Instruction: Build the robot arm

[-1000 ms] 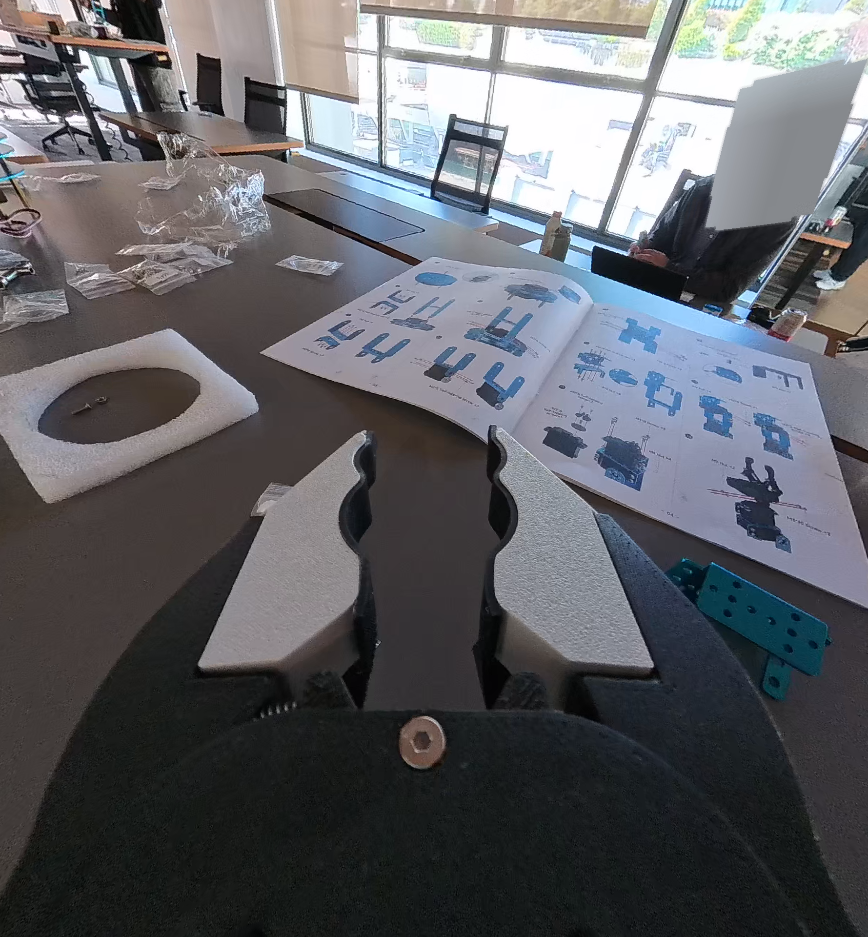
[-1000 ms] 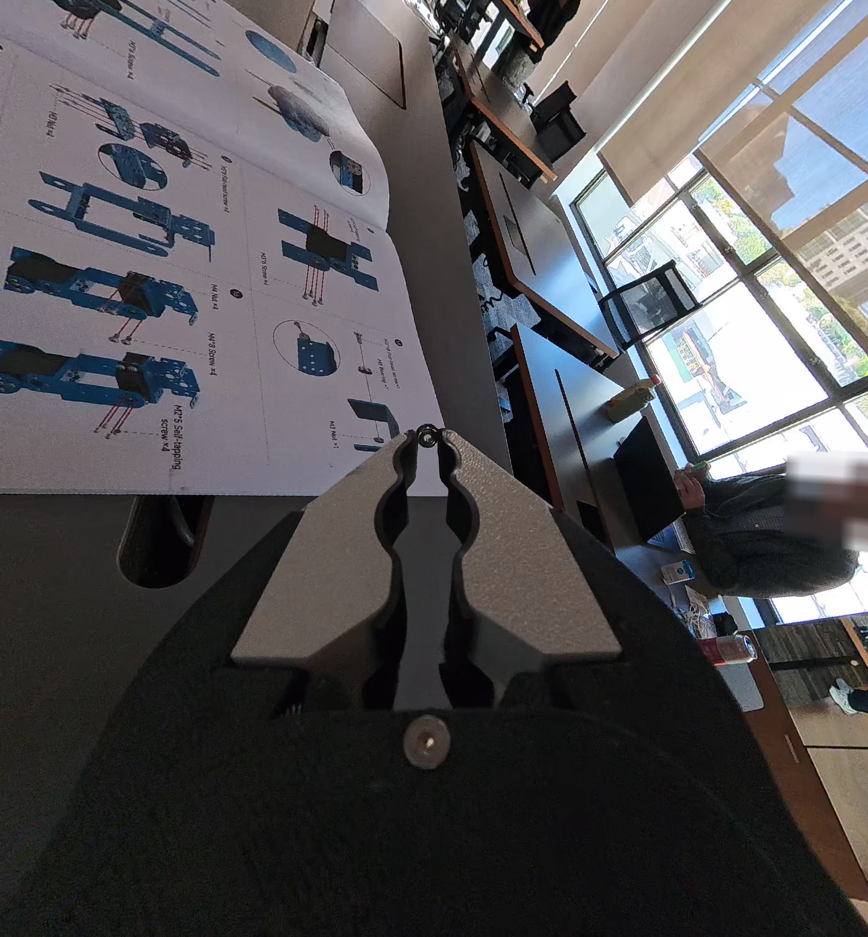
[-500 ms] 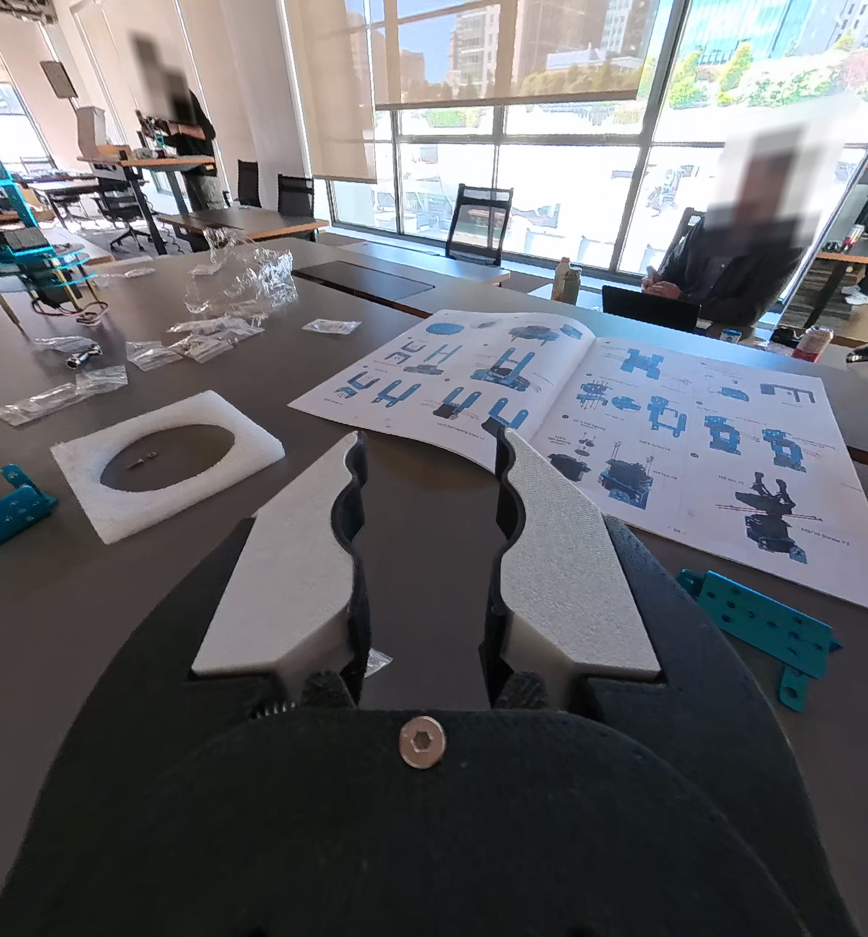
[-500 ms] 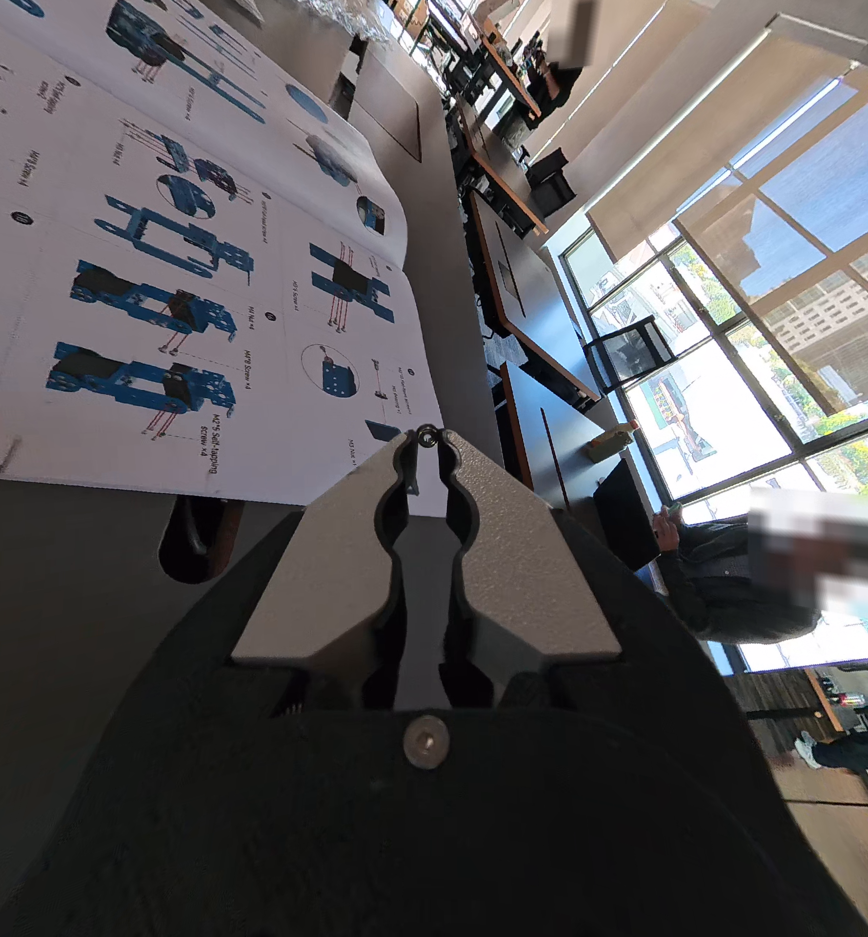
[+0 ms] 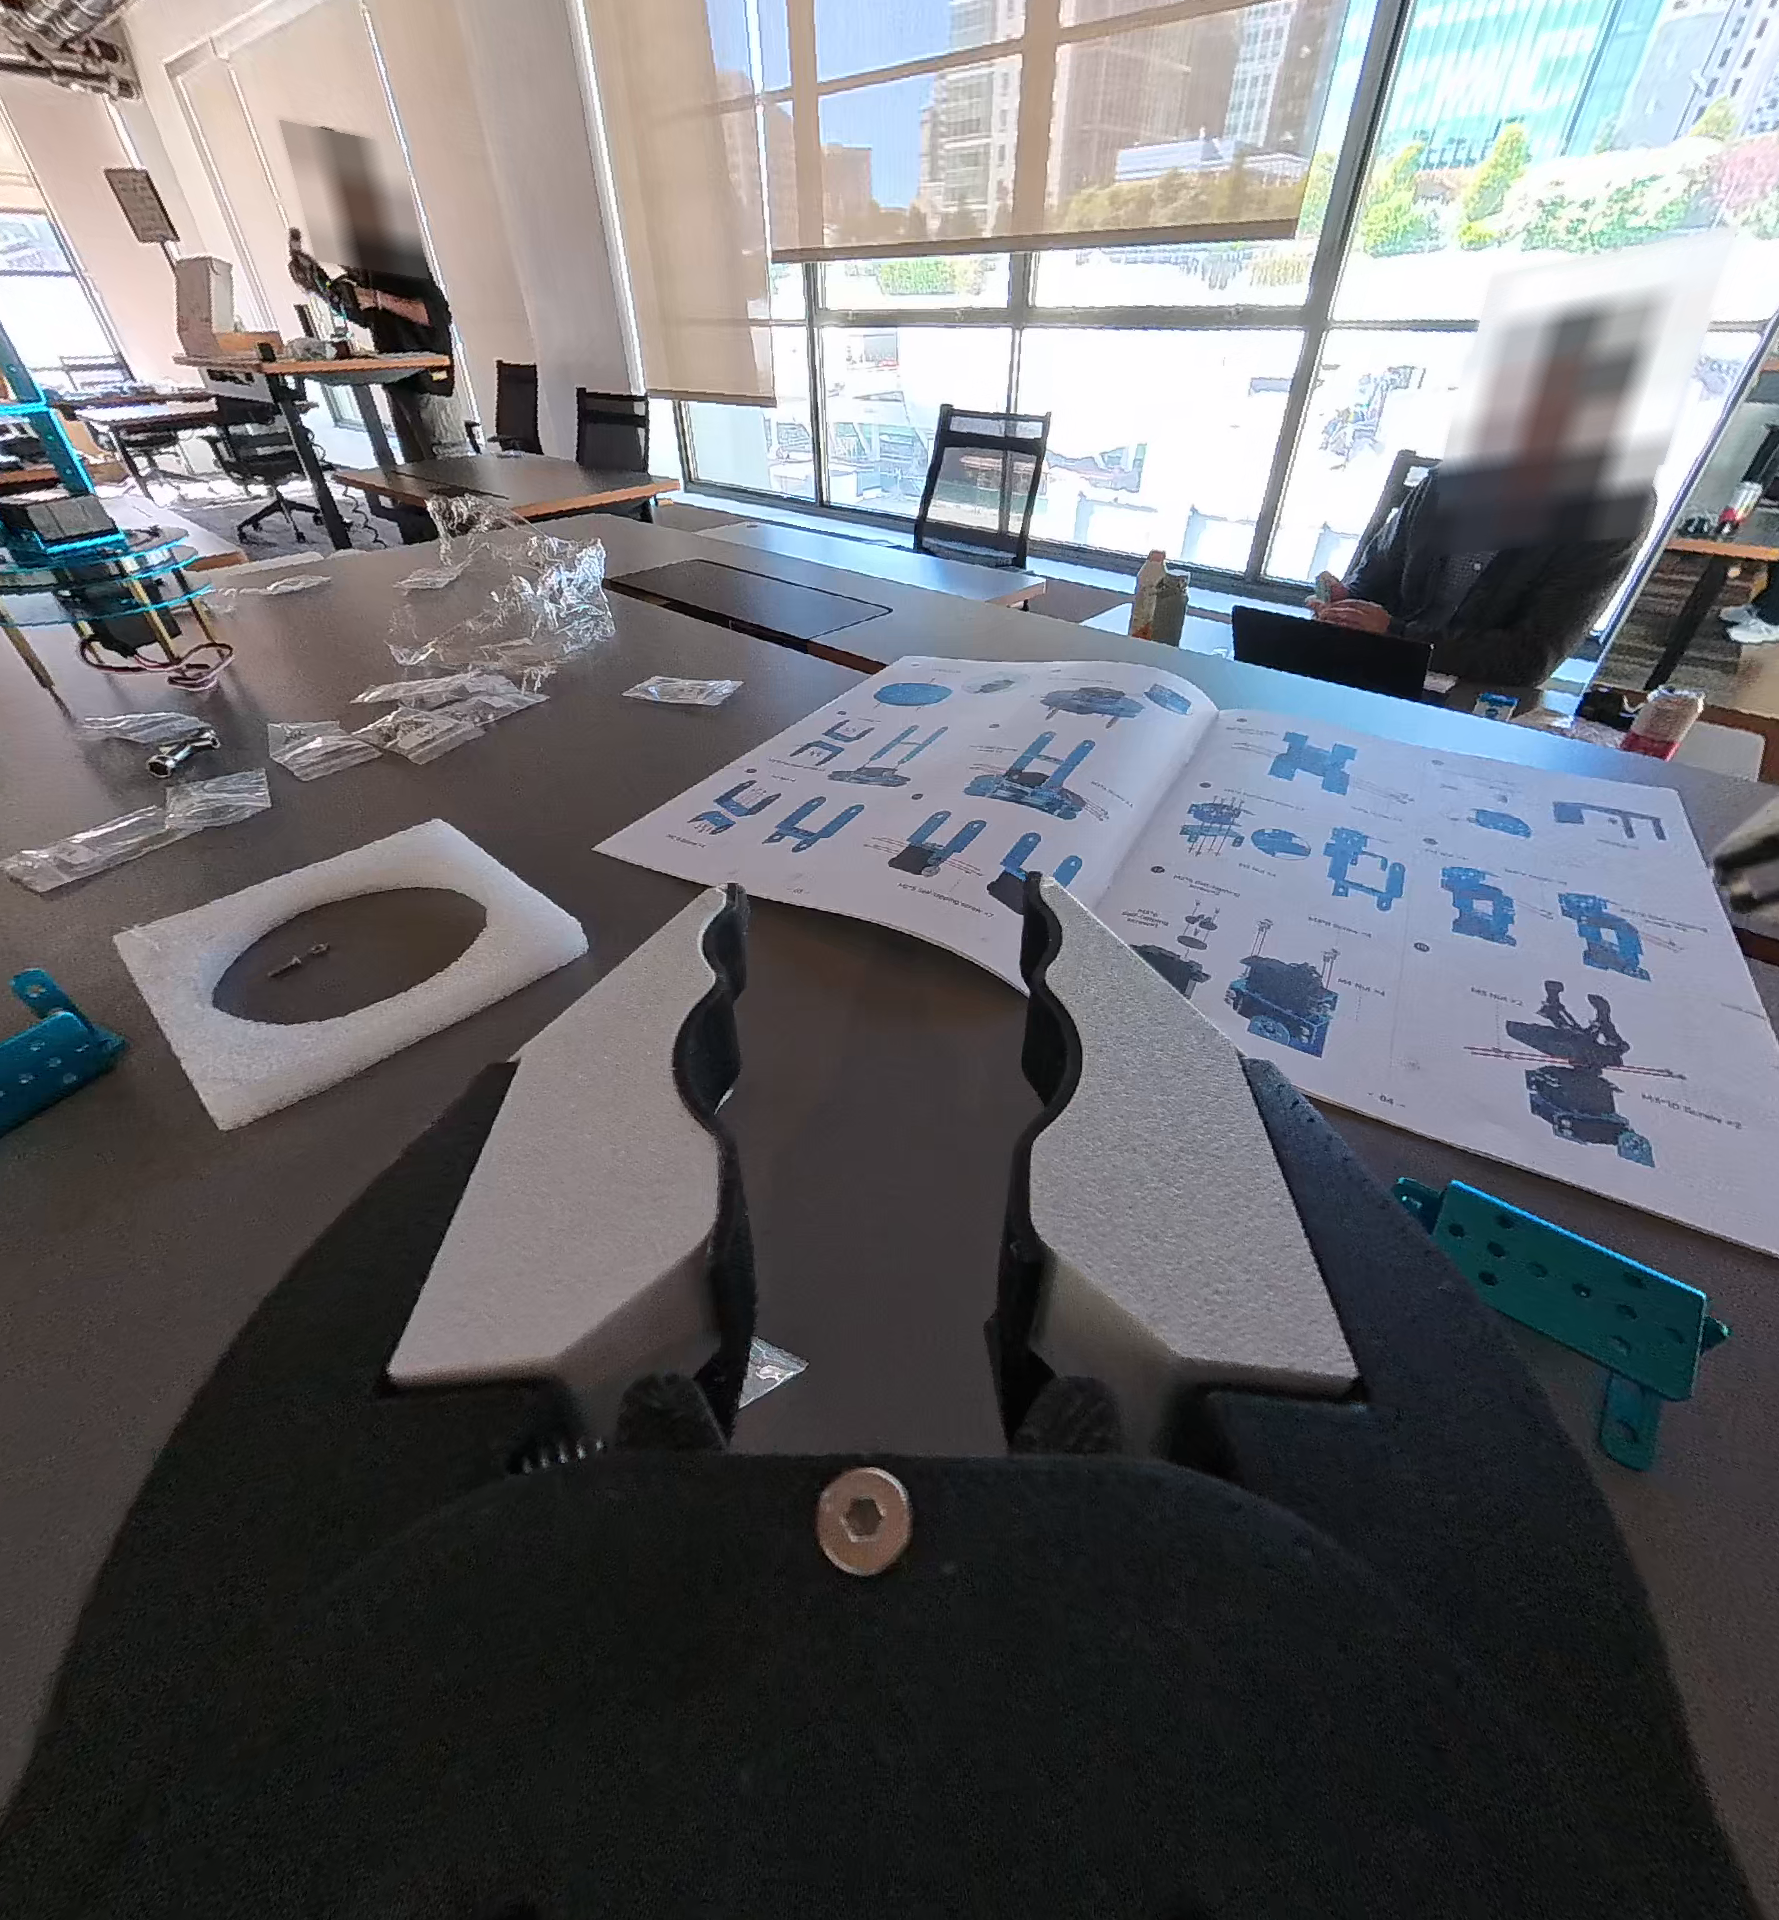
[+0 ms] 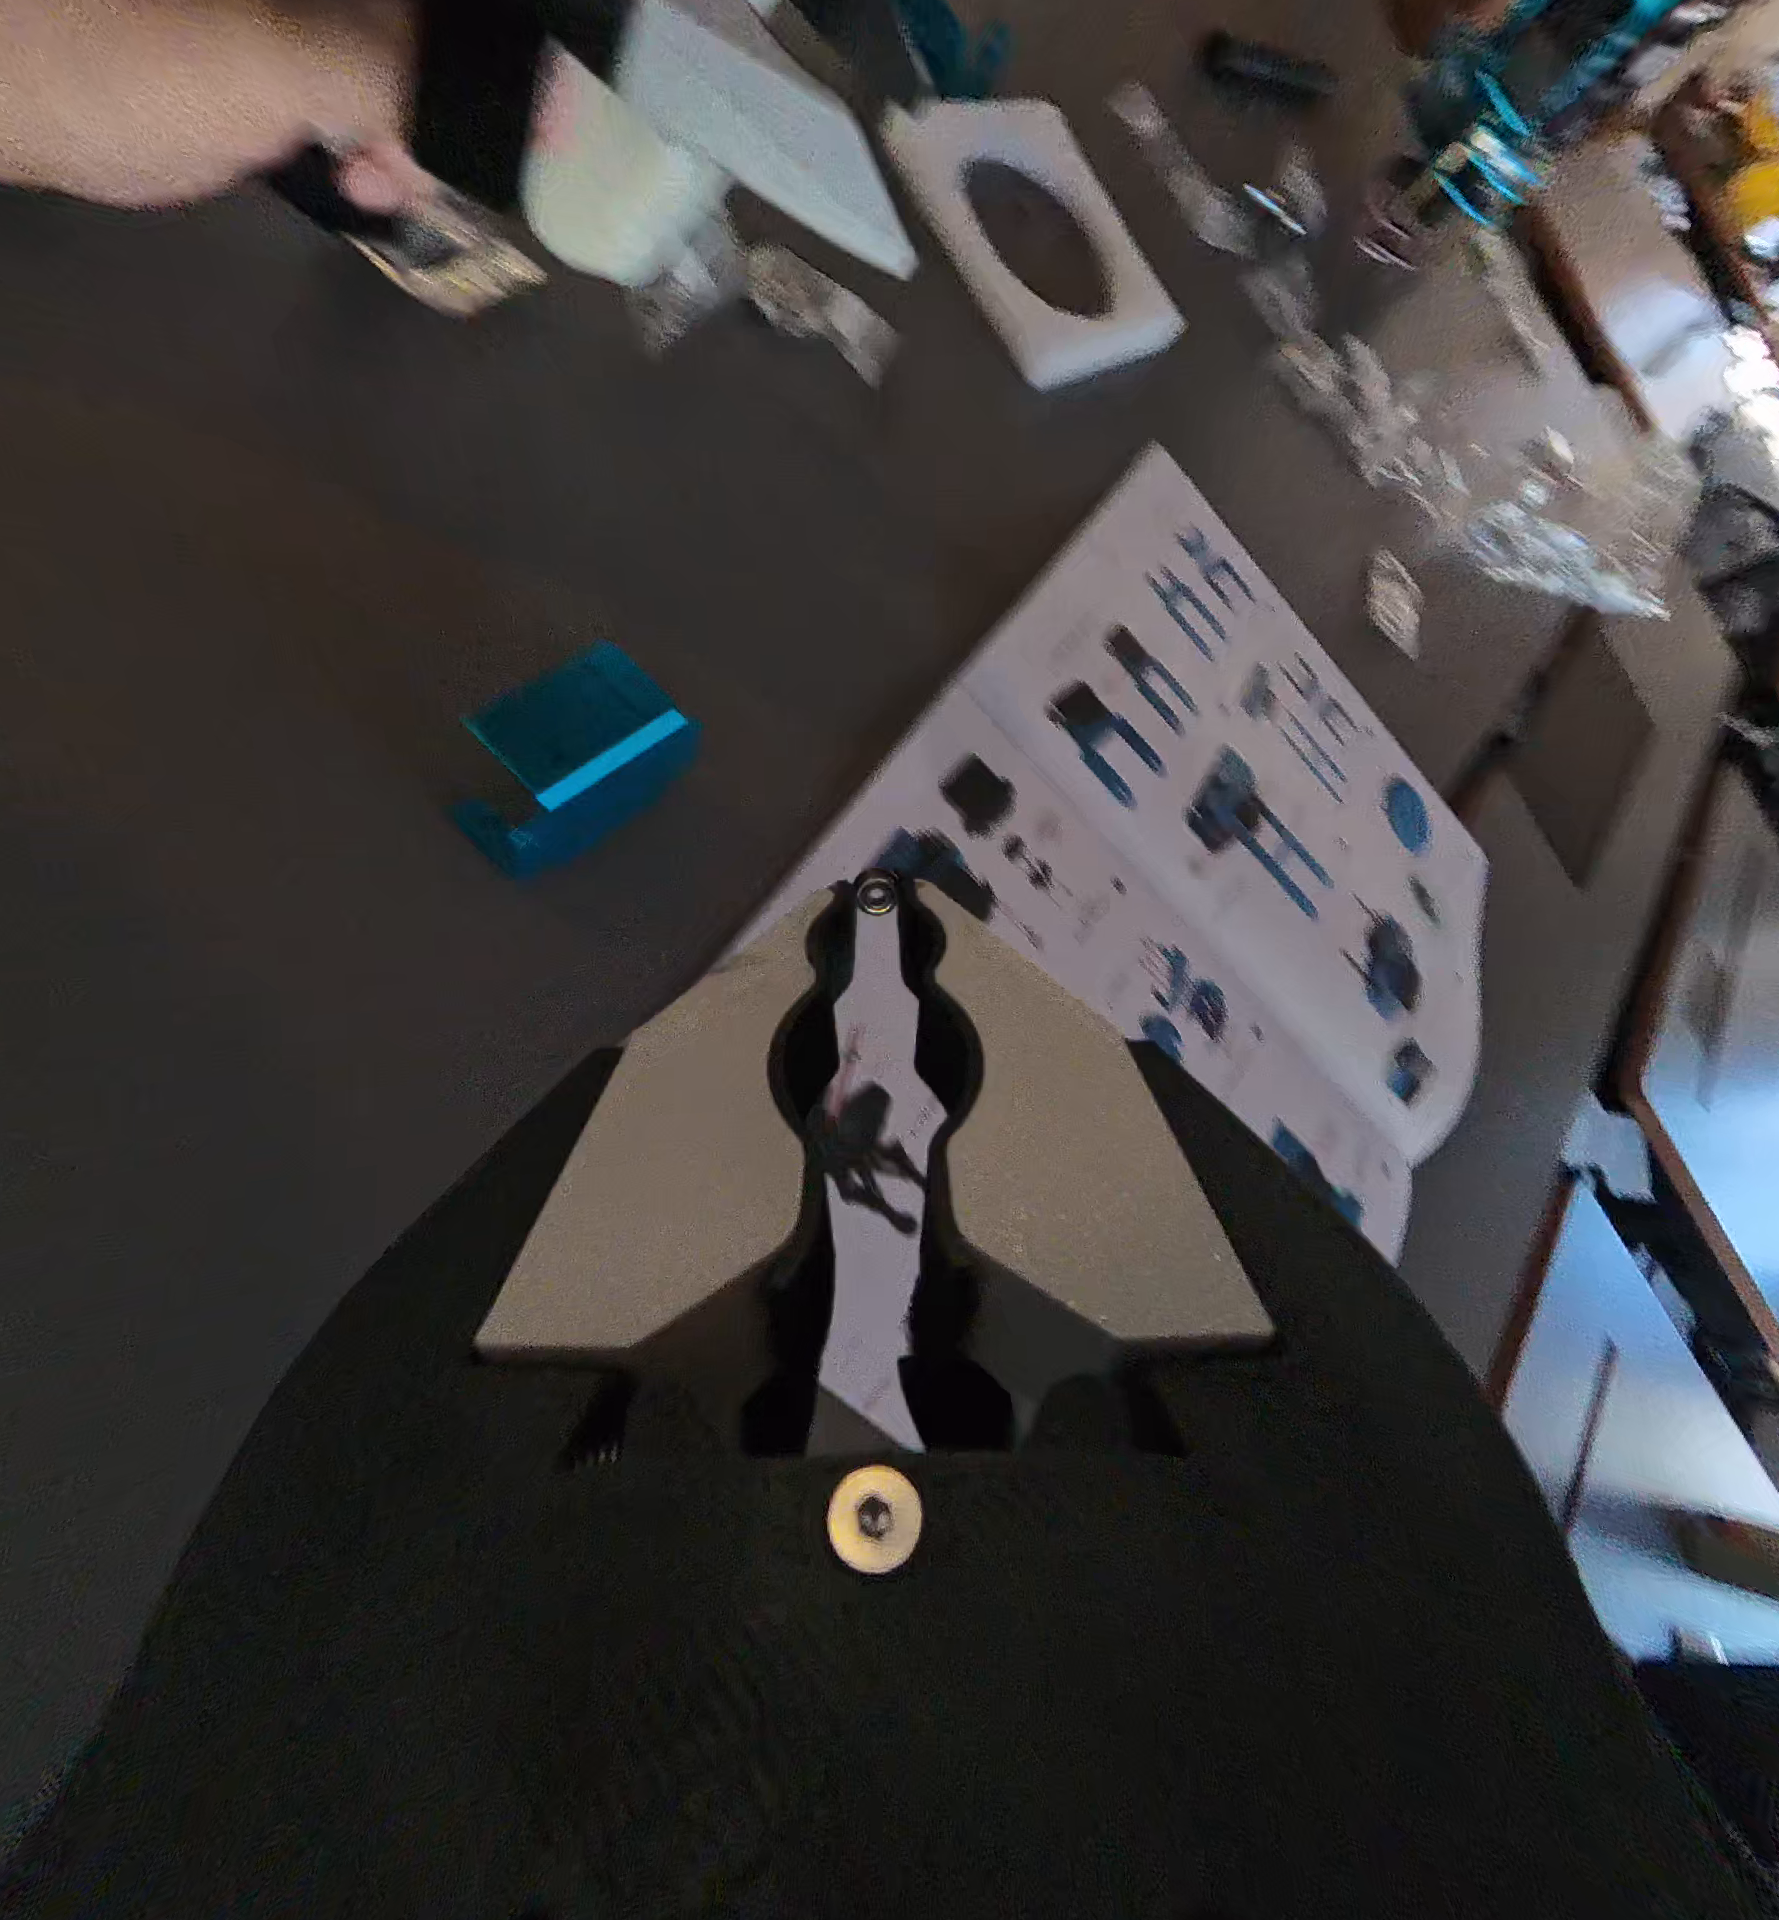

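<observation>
The left gripper [image 5: 880,914] hangs released and empty over the dark grey table [image 5: 449,1195], its 2 fingers wide apart, just before the open white instruction booklet with blue diagrams [image 5: 1332,883]. The right gripper [image 6: 876,896] is clenched on a small metal ring-shaped washer [image 6: 876,891], above the booklet's near edge. A teal perforated metal bracket [image 6: 578,753] lies left of the booklet, nearer the right gripper; motion blur hides finer detail.

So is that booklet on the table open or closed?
Open. The booklet lies spread flat on the table, two pages of blue diagrams facing up either side of its centre fold. The left gripper hangs open before it.
</observation>
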`<state>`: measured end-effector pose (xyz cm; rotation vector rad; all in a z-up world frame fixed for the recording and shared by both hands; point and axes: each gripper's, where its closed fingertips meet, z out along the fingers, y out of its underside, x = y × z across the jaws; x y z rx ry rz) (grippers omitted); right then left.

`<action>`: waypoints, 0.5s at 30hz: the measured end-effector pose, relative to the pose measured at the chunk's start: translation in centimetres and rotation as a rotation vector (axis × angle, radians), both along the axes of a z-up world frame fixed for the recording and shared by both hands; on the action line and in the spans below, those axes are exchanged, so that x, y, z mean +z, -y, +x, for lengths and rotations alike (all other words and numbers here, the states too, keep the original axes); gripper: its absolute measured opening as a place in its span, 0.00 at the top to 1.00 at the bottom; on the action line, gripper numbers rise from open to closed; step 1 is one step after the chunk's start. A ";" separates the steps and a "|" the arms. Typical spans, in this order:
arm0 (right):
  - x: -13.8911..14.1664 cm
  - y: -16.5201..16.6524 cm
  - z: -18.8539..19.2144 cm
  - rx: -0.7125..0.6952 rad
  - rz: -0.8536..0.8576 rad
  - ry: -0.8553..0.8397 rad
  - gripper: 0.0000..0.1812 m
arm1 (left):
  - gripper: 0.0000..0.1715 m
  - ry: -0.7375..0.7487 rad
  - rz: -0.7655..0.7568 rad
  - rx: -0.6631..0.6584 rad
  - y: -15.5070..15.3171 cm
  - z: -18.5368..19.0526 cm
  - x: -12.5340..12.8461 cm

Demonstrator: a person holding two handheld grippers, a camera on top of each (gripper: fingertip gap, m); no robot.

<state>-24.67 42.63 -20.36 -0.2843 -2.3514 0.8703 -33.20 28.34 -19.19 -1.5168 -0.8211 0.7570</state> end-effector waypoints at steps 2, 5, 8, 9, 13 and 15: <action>0.4 3.2 0.9 0.116 0.023 0.069 0.96 | 0.70 0.005 0.008 -0.001 0.0 0.0 0.0; -0.6 5.7 2.1 0.233 0.107 0.216 0.96 | 0.70 0.007 0.018 0.001 0.2 -0.1 0.0; -2.1 6.4 2.5 0.286 0.220 0.308 0.96 | 0.70 0.007 0.019 0.002 0.2 -0.1 0.0; -2.6 6.5 2.4 0.293 0.258 0.321 0.96 | 0.70 0.007 0.020 0.001 0.2 -0.1 0.0; -3.8 6.6 2.0 0.311 0.362 0.352 0.96 | 0.70 0.008 0.020 -0.001 0.2 -0.1 0.0; -4.2 6.8 1.7 0.312 0.380 0.363 0.96 | 0.70 0.010 0.021 0.000 0.2 -0.1 0.0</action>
